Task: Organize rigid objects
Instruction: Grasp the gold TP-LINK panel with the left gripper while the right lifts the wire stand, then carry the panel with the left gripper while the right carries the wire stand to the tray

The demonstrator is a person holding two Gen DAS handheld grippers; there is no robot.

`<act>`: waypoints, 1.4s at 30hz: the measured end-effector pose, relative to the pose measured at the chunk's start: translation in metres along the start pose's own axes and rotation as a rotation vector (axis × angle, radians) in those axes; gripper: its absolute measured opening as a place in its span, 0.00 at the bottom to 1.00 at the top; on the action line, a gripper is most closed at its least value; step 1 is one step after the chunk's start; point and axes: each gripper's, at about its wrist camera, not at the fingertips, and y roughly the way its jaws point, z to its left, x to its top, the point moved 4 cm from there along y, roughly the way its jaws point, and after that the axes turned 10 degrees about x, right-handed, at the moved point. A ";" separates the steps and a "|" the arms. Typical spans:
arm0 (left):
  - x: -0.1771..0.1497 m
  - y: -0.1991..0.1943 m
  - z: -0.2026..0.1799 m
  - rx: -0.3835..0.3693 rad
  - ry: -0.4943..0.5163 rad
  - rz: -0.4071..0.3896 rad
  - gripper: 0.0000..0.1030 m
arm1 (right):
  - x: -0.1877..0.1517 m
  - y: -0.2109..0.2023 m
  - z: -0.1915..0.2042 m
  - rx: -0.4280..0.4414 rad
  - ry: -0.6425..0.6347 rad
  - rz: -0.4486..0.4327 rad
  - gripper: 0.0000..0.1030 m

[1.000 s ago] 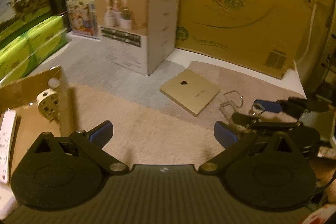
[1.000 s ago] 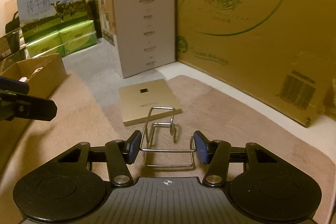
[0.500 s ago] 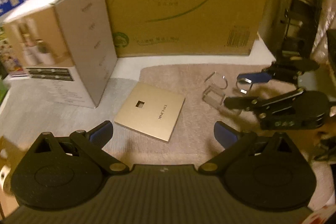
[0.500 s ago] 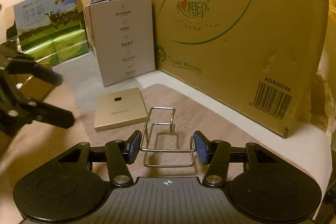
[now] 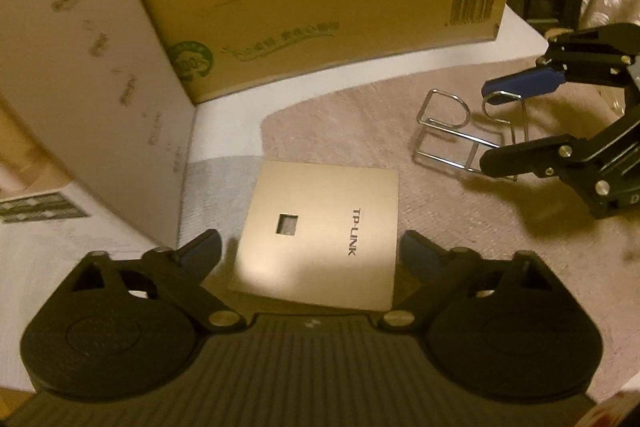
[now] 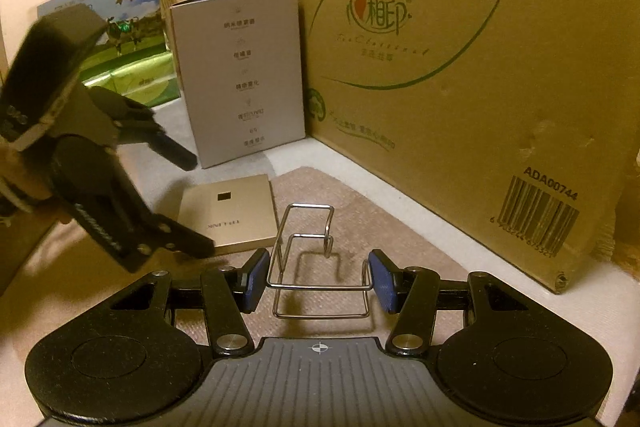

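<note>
So the left tongs (image 5: pixel 310 251) are straddling the flat gold square TP-LINK panel (image 5: pixel 320 231) lying on the beige cloth (image 5: pixel 460 251), jaws wide but closing, pads not touching it yet. The right tongs (image 6: pixel 318 281) are clamped on the bent silver wire stand (image 6: pixel 308 255), just beside the panel. A big brown cardboard box (image 6: pixel 460 67) sits behind.

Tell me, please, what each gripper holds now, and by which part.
The right gripper holds the wire rack by its near end, pads on both sides. The left gripper holds nothing; its jaws are closing around the gold panel.
</note>
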 end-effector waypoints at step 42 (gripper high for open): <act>-0.132 -0.228 -0.113 0.170 -0.612 0.010 0.84 | -0.080 -0.150 0.134 -0.032 0.179 0.023 0.52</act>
